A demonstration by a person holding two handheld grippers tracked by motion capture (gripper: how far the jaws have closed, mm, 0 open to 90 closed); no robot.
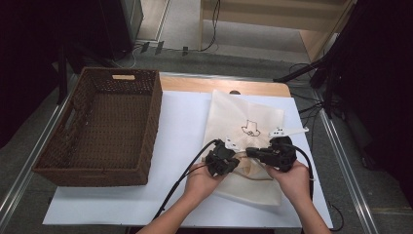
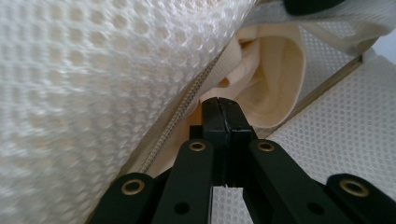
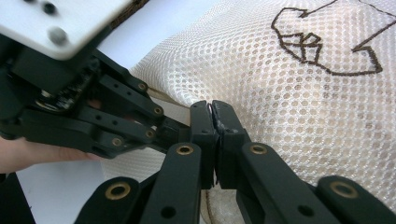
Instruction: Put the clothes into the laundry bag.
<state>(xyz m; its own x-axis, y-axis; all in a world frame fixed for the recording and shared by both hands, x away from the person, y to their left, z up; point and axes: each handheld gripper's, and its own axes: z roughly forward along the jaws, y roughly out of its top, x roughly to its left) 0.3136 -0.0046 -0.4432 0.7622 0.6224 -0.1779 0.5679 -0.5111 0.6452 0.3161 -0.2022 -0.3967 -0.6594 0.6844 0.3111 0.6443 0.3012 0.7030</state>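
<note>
Mesh bag (image 1: 246,127) right of the basket (image 1: 104,127): your left gripper (image 1: 233,158) and right gripper (image 1: 249,153), each clamped tight on its zipper edge, apparently hold the mouth open.

We are losing the near edge of the cream mesh zip bag (image 1: 246,122) under both hands in the high view. In the left gripper view its mesh is blurring at the left, and whether the closed jaws are pinching fabric stays unclear.
</note>
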